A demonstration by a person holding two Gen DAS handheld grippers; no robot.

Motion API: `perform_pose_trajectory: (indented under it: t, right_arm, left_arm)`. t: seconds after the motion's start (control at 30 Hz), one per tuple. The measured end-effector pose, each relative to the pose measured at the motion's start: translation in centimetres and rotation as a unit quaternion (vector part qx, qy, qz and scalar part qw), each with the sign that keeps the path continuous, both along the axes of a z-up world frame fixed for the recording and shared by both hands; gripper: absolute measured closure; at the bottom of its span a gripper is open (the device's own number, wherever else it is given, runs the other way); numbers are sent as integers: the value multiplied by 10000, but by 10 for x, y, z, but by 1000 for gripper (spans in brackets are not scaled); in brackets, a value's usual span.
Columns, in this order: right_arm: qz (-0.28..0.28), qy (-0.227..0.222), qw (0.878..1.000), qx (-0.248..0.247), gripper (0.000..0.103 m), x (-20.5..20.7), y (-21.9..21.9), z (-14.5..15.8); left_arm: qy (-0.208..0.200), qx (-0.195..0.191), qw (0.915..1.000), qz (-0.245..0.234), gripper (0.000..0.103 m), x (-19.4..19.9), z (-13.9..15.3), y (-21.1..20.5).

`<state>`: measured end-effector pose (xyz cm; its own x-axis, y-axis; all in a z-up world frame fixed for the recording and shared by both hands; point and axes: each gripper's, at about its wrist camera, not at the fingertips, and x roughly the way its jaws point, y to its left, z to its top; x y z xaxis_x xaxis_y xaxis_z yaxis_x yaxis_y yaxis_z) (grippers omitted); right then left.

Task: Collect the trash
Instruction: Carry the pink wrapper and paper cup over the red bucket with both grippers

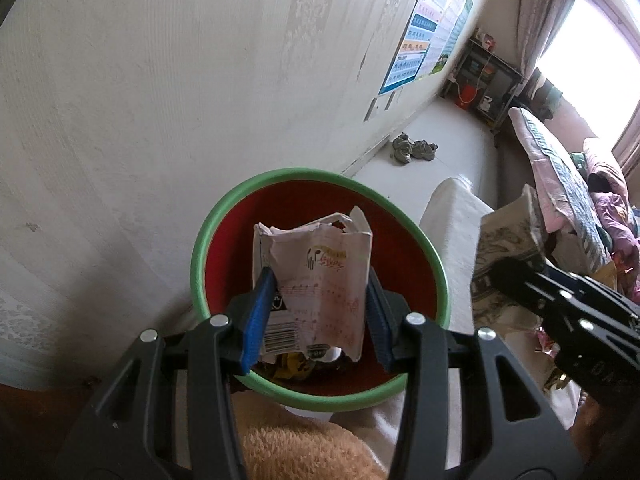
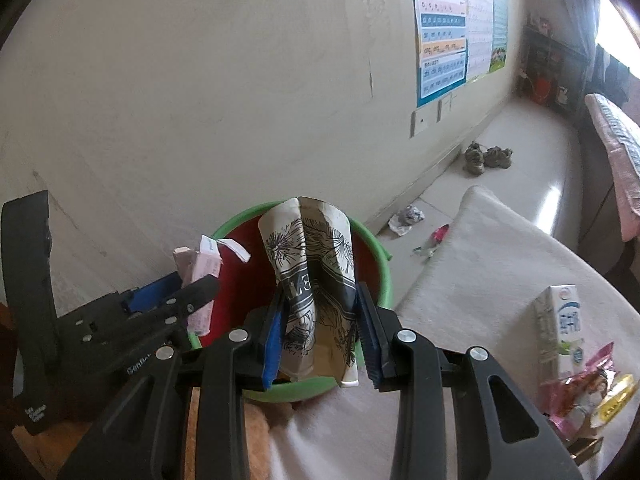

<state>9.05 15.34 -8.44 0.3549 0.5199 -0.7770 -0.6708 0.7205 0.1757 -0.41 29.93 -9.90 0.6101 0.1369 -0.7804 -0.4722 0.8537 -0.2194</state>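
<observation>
Left tool (image 1: 316, 312): blue pads clamped on a crumpled white carton (image 1: 318, 280) with red print and a barcode, held over the mouth of the green-rimmed red bin (image 1: 204, 248). Bin stood against the wall; wrappers lay at its bottom.

Right tool (image 2: 320, 336): clamped on a flattened paper cup (image 2: 312, 268) with black floral print, held above the same bin.

Further right, on the white cloth: an upright milk carton (image 2: 558, 328), and just beside it pink snack wrappers (image 2: 588, 396).
</observation>
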Motion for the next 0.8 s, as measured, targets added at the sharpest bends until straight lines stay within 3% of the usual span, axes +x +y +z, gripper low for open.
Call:
perform_pose_trajectory:
  t: [0.8]
  right_arm:
    - [84, 213, 9997, -33, 69, 8, 16, -12]
  left_arm:
    - [188, -53, 9997, 110, 59, 13, -14, 7]
